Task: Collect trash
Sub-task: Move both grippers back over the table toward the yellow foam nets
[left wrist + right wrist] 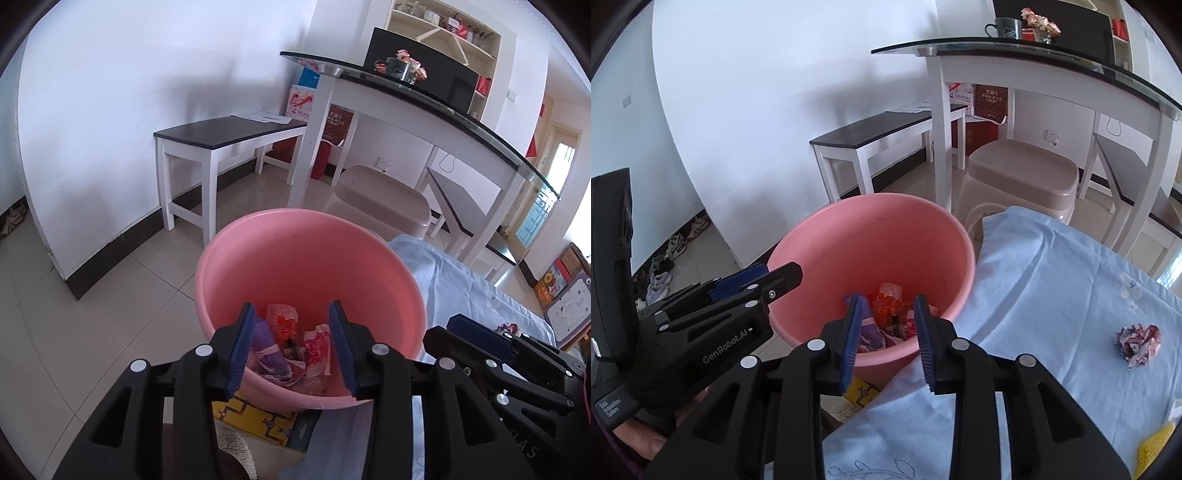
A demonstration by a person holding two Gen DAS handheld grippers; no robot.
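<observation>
A pink bucket (295,266) stands on the floor beside a table with a light blue cloth (1052,295). Several crumpled wrappers (291,343) lie in its bottom; they also show in the right wrist view (886,314). My left gripper (293,347) is open and empty above the bucket's near rim. My right gripper (888,338) is open and empty, also over the bucket (871,236). Each gripper shows in the other's view, the right one (495,350) and the left one (746,291). A crumpled paper ball (1137,345) lies on the cloth at the right.
A beige plastic stool (1023,173) stands behind the bucket. A white bench with a dark top (229,136) and a glass-topped white table (406,96) stand by the wall. Shoes (665,273) lie along the left wall. A yellow item (1156,446) lies at the cloth's right edge.
</observation>
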